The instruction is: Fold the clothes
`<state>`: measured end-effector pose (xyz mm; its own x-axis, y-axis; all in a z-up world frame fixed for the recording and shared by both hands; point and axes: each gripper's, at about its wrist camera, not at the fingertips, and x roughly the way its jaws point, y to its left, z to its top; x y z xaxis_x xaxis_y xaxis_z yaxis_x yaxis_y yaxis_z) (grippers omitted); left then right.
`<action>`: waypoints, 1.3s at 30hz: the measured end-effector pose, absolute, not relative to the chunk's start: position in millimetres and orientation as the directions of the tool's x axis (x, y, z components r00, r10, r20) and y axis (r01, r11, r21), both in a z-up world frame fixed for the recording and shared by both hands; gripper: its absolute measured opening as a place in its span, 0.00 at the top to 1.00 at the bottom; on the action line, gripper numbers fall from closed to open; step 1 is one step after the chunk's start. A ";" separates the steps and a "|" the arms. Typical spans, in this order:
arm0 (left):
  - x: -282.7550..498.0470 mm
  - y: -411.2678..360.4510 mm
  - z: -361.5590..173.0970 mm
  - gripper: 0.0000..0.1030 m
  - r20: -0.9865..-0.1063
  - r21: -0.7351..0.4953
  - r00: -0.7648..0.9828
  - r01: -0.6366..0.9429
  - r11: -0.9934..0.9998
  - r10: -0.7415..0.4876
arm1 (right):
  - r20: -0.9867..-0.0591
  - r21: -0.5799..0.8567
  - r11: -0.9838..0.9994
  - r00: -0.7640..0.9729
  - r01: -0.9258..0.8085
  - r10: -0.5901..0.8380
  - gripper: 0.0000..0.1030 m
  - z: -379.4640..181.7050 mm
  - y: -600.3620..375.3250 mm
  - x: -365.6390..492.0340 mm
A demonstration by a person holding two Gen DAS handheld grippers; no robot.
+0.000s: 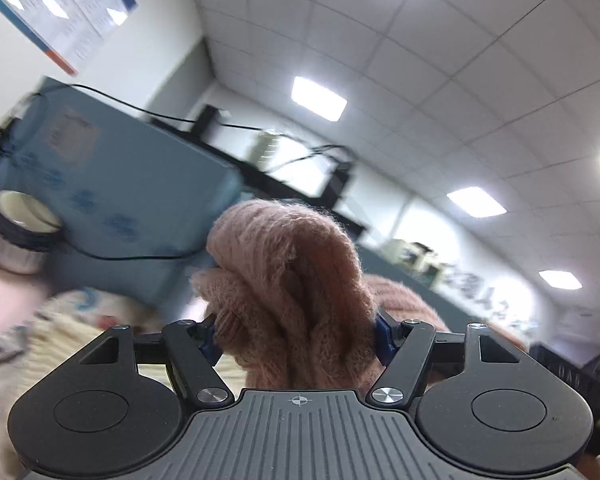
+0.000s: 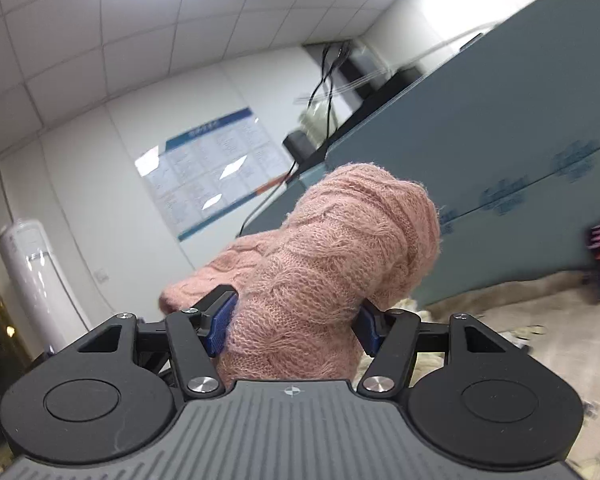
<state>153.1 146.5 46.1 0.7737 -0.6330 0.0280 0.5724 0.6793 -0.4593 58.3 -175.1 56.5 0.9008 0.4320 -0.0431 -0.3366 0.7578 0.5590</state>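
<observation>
Left tongs [image 1: 298,334], nearest the lens in the left wrist view: the blue pads [image 1: 384,340] are clenched on a thick bunch of the pink cable-knit sweater [image 1: 288,280], which rises between them and hides the view ahead; right tongs [image 2: 294,326], in the right wrist view: likewise grasping a bundled fold of the same sweater [image 2: 340,248], blue pads pressed into the knit on both sides. The garment is thus held aloft at two places — clear of the cream fleecy surface [image 2: 500,320] that shows below and to the right; how much of it hangs beneath the tongs cannot be told. Beyond: a grey-blue partition [image 1: 140,184] with a cable over its top; farther off, a wall poster [image 2: 216,172], a white standing air conditioner [image 2: 28,272] and the panelled ceiling [image 1: 440,60]. Step in hand, as judged: lifting the sweater to spread it for folding. To do it well, keep both grips firm, since the knit is bulky and may slip; draw the two holds apart until the fabric hangs flat; then lower it evenly onto the surface, hem first, away from its edges — avoiding twists between the holds.
</observation>
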 end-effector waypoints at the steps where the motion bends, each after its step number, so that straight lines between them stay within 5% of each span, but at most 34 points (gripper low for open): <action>1: 157.7 147.5 41.9 0.33 0.005 -0.454 0.788 0.550 0.701 -0.615 | -0.053 0.557 0.757 0.895 -0.342 0.443 0.43 50.6 -171.4 70.6; 9: 192.2 143.4 12.0 0.32 -0.209 -0.442 0.837 0.381 0.812 -0.506 | -0.110 0.547 0.769 0.883 -0.330 0.457 0.41 10.2 -159.5 136.7; 13: 196.6 137.9 5.0 0.16 -0.254 -0.402 0.853 0.335 0.852 -0.455 | -0.147 0.522 0.805 0.900 -0.282 0.411 0.38 2.2 -167.4 142.9; 18: 204.5 131.8 -3.0 0.05 -0.306 -0.333 0.882 0.254 0.908 -0.359 | -0.199 0.515 0.835 0.920 -0.194 0.337 0.17 -10.6 -183.4 142.8; 25: 217.6 117.5 -16.0 0.00 -0.403 -0.232 0.875 0.185 0.955 -0.267 | -0.329 0.457 0.880 0.895 -0.127 0.300 0.05 -28.4 -178.5 160.0; 29: 211.6 117.2 -15.3 0.00 -0.368 -0.231 0.892 0.186 0.955 -0.263 | -0.320 0.490 0.862 0.894 -0.128 0.315 0.01 -31.6 -184.6 156.4; 39: 152.3 121.8 4.5 0.00 0.022 -0.236 0.994 0.105 0.966 -0.103 | -0.058 0.421 0.871 0.951 -0.254 0.305 0.00 -10.9 -177.2 119.4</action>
